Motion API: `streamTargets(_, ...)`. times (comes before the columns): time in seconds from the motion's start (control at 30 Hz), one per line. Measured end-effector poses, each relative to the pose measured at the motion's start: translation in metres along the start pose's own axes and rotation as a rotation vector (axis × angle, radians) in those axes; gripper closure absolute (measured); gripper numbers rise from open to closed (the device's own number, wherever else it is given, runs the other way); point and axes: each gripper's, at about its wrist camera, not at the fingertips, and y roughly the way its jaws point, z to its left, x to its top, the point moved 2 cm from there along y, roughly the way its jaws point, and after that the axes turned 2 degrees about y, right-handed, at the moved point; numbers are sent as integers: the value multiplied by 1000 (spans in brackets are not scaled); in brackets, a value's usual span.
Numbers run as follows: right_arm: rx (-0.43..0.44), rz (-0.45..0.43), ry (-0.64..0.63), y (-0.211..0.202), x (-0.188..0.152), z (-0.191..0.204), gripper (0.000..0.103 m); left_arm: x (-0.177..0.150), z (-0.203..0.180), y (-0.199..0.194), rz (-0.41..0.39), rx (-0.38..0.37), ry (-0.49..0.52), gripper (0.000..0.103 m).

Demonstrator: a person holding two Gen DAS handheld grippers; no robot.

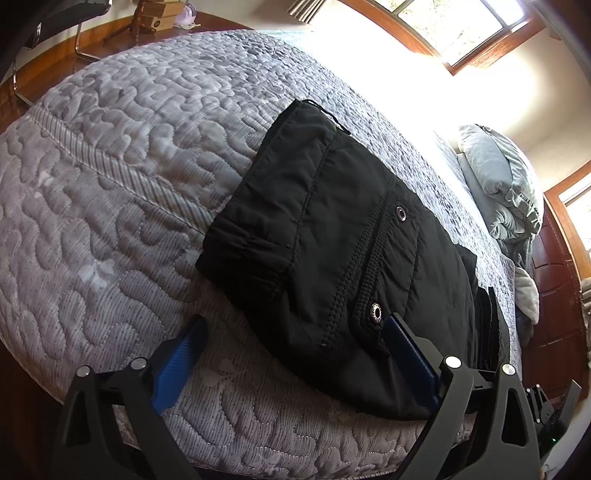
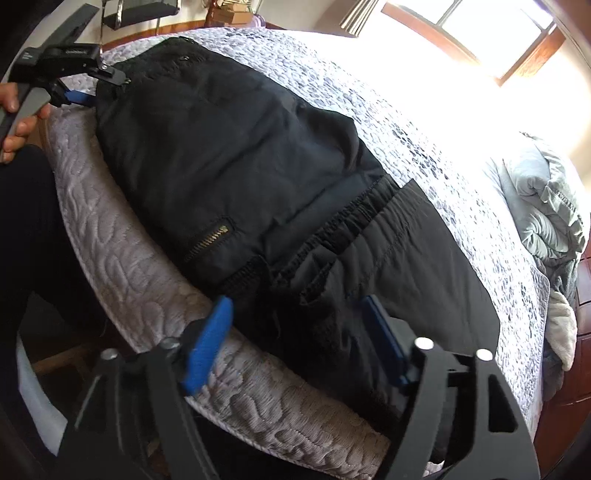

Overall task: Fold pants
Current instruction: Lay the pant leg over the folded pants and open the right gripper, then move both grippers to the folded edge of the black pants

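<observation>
Black pants (image 1: 332,229) lie folded on the grey quilted mattress (image 1: 110,166), with snap buttons and a seam facing up. My left gripper (image 1: 295,321) stands open at their near edge, one blue pad (image 1: 173,365) over the mattress and the other lying on the fabric. In the right wrist view the pants (image 2: 240,155) stretch along the bed's near side, a brass zipper (image 2: 210,238) showing. My right gripper (image 2: 297,302) hangs open over the waistband end, its pads apart from the cloth. The left gripper (image 2: 79,96) shows at the far end, held by a hand (image 2: 18,125).
A rumpled grey-green duvet (image 2: 546,206) is heaped at the right end of the bed, with a white cloth (image 2: 561,325) hanging below it. A metal-legged chair (image 1: 55,37) and wooden boxes (image 1: 159,14) stand beyond the bed. Bright window (image 1: 461,26) behind.
</observation>
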Motion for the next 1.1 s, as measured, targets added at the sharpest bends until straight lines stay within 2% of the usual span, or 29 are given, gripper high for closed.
streamTargets(0.1, 74, -19, 49, -19, 2, -6, 27, -2, 0, -1, 2, 6, 4, 6)
streamTargets(0.17, 140, -58, 146, -37, 6, -26, 34, -2, -1, -2, 3, 17, 13, 6)
streamTargets(0.2, 156, -75, 194, -44, 7, -38, 43, -2, -2, -2, -1, 23, 16, 6)
streamTargets(0.27, 134, -96, 271, -50, 9, -63, 49, -2, -3, -2, -2, 36, 16, 6)
streamTargets(0.37, 51, -3, 308, -23, 7, -85, 63, -1, -4, -2, -8, 26, -4, 6)
streamTargets(0.43, 54, 54, 334, 0, 4, -91, 72, 0, -5, -1, -5, 13, -17, 6)
streamTargets(0.57, 113, 117, 300, 25, 0, -70, 72, 2, -3, 1, -4, 6, -44, 6)
streamTargets(0.6, 113, 137, 268, 30, -1, -62, 78, 2, -2, 1, -5, 2, -53, 6)
streamTargets(0.63, 109, 161, 238, 34, -3, -55, 79, 3, 0, 1, -5, -3, -60, 6)
streamTargets(0.73, 123, 200, 193, 41, 0, -51, 79, 4, 1, 2, -3, -8, -78, 6)
streamTargets(0.8, 164, 222, 166, 37, 11, -59, 77, 3, 3, 1, -6, -7, -98, 6)
streamTargets(0.87, 219, 237, 115, 28, 34, -68, 65, 2, 4, -1, -11, -16, -125, 6)
streamTargets(0.93, 286, 233, 66, 17, 68, -76, 47, 0, 8, -4, -20, -43, -175, 6)
streamTargets(0.97, 336, 226, 47, 13, 89, -81, 46, -2, 12, -5, -24, -58, -207, 6)
streamTargets(1.03, 451, 223, 9, 9, 139, -86, 32, -5, 18, -6, -39, -84, -264, 6)
streamTargets(1.1, 567, 234, -41, 11, 193, -83, 29, -7, 24, -8, -59, -103, -319, 7)
